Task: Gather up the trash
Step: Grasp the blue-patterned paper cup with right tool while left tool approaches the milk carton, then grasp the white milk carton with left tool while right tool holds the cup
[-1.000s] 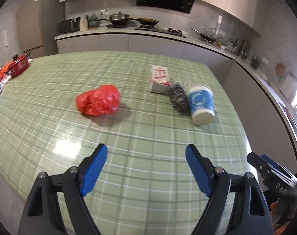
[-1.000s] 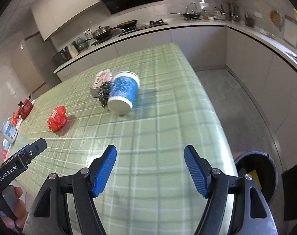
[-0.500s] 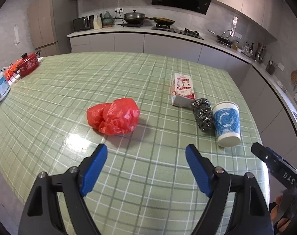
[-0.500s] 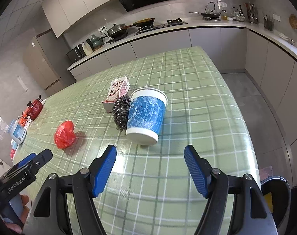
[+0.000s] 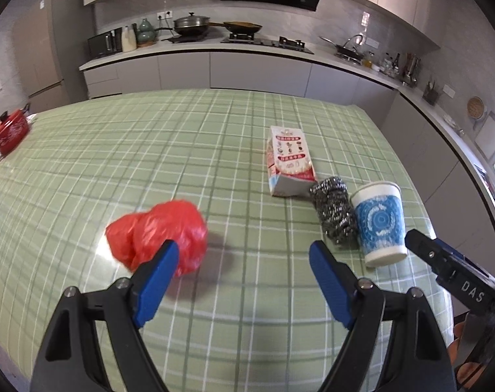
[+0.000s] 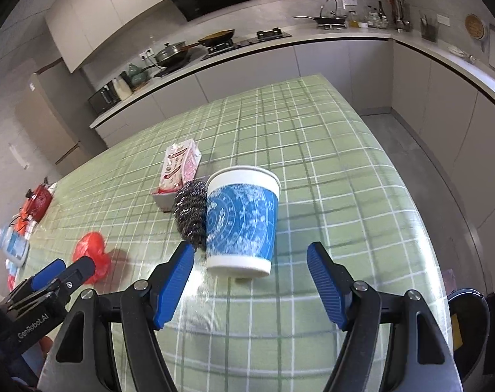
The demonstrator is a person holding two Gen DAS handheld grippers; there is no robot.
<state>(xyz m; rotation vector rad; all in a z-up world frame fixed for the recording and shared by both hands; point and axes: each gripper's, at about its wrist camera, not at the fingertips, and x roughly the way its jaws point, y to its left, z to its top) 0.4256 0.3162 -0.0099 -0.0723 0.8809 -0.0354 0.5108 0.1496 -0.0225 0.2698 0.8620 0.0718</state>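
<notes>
A crumpled red plastic bag (image 5: 156, 233) lies on the green checked table (image 5: 182, 150), just ahead of my open left gripper (image 5: 244, 281) and partly behind its left finger. A blue-and-white paper cup (image 6: 241, 222) stands upright just ahead of my open right gripper (image 6: 250, 281). A steel scouring ball (image 6: 190, 217) touches the cup's left side, with a white-and-red carton (image 6: 180, 166) lying behind it. The cup (image 5: 379, 222), ball (image 5: 334, 214) and carton (image 5: 290, 163) also show in the left wrist view. The bag (image 6: 92, 254) shows in the right wrist view.
A black bin (image 6: 466, 326) stands on the floor by the table's right edge. A red pot (image 5: 10, 129) and small items sit at the table's far left. Kitchen counters (image 5: 247, 52) with pans run along the back and right walls.
Both grippers have moved forward. The red bag is now close to the left fingers, and the cup is close in front of the right fingers. Both stay open.
</notes>
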